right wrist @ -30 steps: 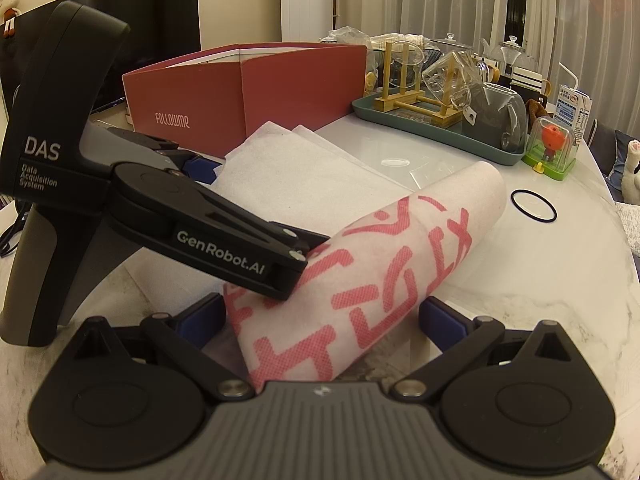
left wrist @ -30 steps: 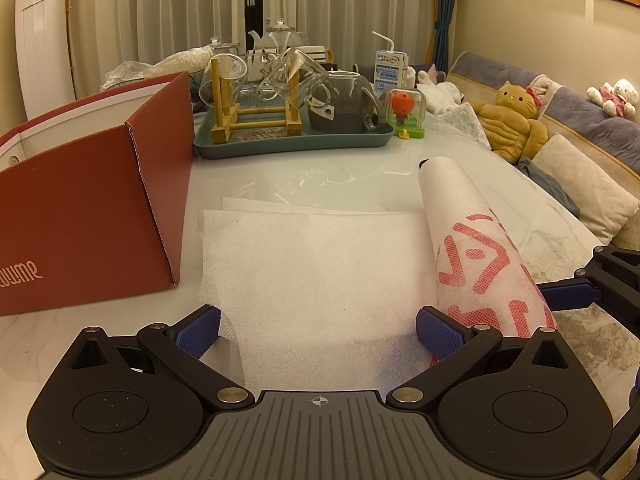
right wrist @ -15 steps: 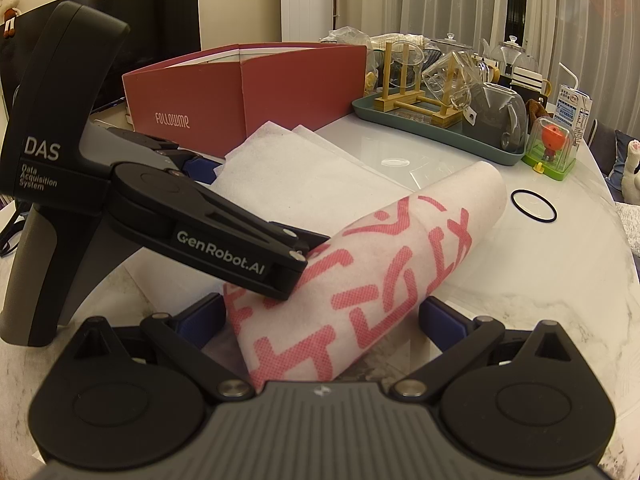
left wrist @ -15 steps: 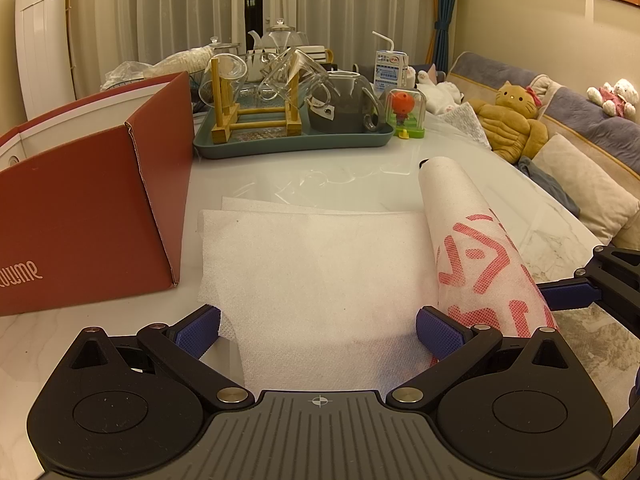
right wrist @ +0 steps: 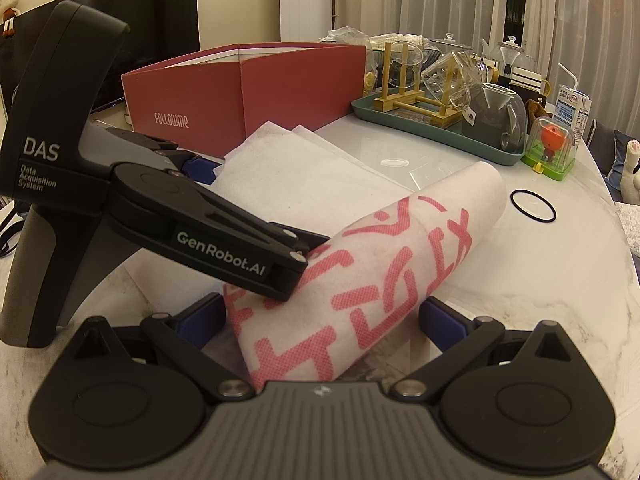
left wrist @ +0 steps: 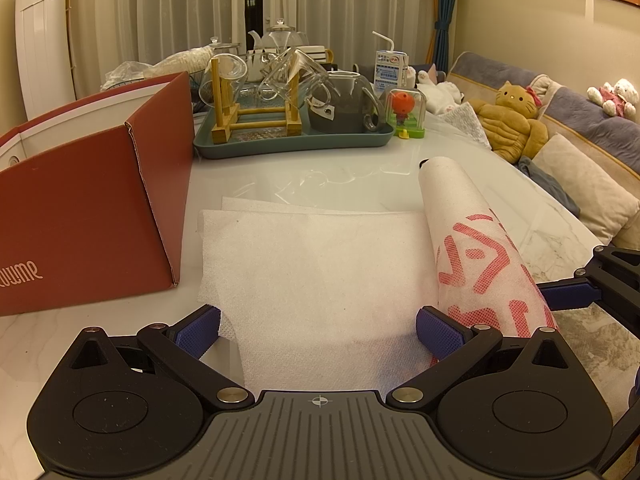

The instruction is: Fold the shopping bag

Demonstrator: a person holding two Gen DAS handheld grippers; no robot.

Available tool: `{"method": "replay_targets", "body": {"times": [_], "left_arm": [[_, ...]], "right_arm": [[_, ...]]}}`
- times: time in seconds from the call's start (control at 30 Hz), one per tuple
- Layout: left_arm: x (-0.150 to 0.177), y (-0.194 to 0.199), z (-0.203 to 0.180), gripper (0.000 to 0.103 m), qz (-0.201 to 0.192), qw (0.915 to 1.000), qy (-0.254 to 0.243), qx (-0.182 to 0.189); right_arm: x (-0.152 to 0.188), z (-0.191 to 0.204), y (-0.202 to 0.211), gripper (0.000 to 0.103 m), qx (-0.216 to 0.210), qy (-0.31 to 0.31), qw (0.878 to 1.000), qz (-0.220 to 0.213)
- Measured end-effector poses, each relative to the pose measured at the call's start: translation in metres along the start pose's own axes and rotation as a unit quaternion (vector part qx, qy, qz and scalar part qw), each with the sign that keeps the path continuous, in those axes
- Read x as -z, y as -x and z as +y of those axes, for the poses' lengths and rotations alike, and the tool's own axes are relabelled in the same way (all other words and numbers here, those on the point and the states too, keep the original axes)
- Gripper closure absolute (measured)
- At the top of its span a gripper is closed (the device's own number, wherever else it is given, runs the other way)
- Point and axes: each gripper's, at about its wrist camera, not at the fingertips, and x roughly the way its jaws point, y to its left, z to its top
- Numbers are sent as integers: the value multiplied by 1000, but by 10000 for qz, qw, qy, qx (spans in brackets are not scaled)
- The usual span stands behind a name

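The bag (left wrist: 320,280) lies on the table (left wrist: 340,172) between the red box (left wrist: 88,216) and the table's right side, and the step in hand looks like rolling it up: its right part is already a roll (right wrist: 360,280) with red print, its left part lies flat and white. The left gripper (left wrist: 318,326) stands wide open over the flat near edge, its right finger just beside the roll. The right gripper (right wrist: 320,316) is also spread wide, straddling the roll's near end without pinching it. Next, I judge, the roll must be turned further leftward across the flat sheet while that sheet is kept smooth. The fabric is thin, matt, non-woven, faintly dimpled and soft enough to spring open. A black ring (right wrist: 533,206) lies on the glossy marble-look table beyond the roll, perhaps a band for securing it.
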Motion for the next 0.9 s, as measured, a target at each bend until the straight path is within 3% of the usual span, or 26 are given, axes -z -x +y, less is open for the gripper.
{"method": "replay_targets", "body": {"times": [0.23,0.37,0.43,0.47,0.63,0.77,0.9], "left_arm": [[0,0,0,0,0,10000,4,-12],[-2,-2,0,0,-4,10000,22,-7],[-3,0,0,0,71,10000,-7,-9],[-3,4,1,0,149,9999,13,-34],[0,70,4,0,-2,9997,230,-127],[6,126,-3,0,-57,9998,-169,-72],[3,157,-8,0,-270,9991,-285,-181]], "right_arm": [[-4,4,-3,0,164,-159,9997,35],[-9,14,4,0,296,-349,9978,476],[-7,20,13,14,332,-402,9971,562],[-6,20,19,15,357,-506,9964,576],[10,2,61,10,397,-1289,9892,579],[10,-8,92,10,219,-1384,9898,247],[-9,-13,86,10,67,-1627,9866,42]]}}
